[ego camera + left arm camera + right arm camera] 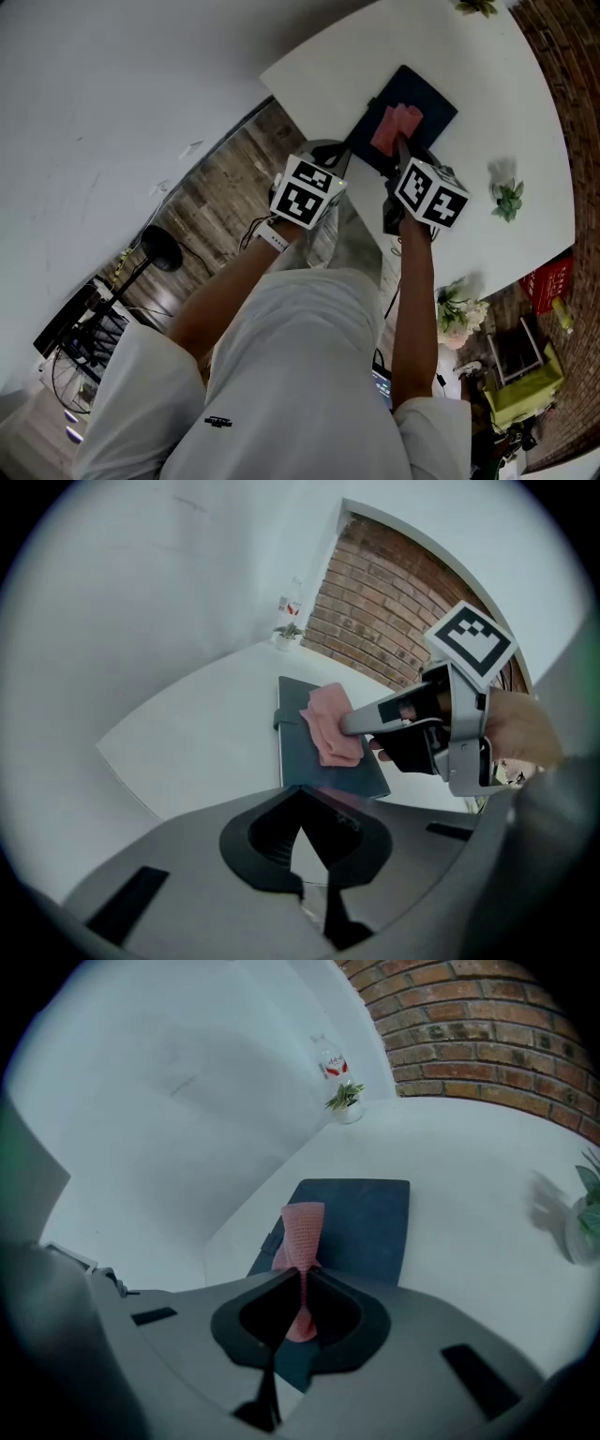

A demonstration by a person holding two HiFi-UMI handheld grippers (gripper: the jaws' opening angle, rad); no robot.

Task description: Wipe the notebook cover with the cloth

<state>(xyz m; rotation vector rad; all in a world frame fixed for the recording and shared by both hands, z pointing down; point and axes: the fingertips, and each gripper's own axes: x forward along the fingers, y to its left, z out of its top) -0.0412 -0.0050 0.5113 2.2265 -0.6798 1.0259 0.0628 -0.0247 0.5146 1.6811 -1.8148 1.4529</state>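
Note:
A dark blue notebook (429,101) lies flat on the white table (487,75), near its front edge. A pink cloth (396,128) rests on the cover. My right gripper (401,146) is shut on the cloth's near end, which is pinched between the jaws in the right gripper view (303,1274); the cloth (303,1227) trails forward over the notebook (366,1222). My left gripper (343,156) hovers at the notebook's near left edge, jaws together and empty (300,794). From the left gripper view, the right gripper (354,724) presses the cloth (328,728) onto the notebook (298,738).
A small potted plant (507,199) stands right of the notebook, another (345,1101) at the table's far corner by the brick wall. A glass vase (586,1218) sits at the right. Flowers (457,309), a red crate (548,281) and a floor lamp (159,248) lie off the table.

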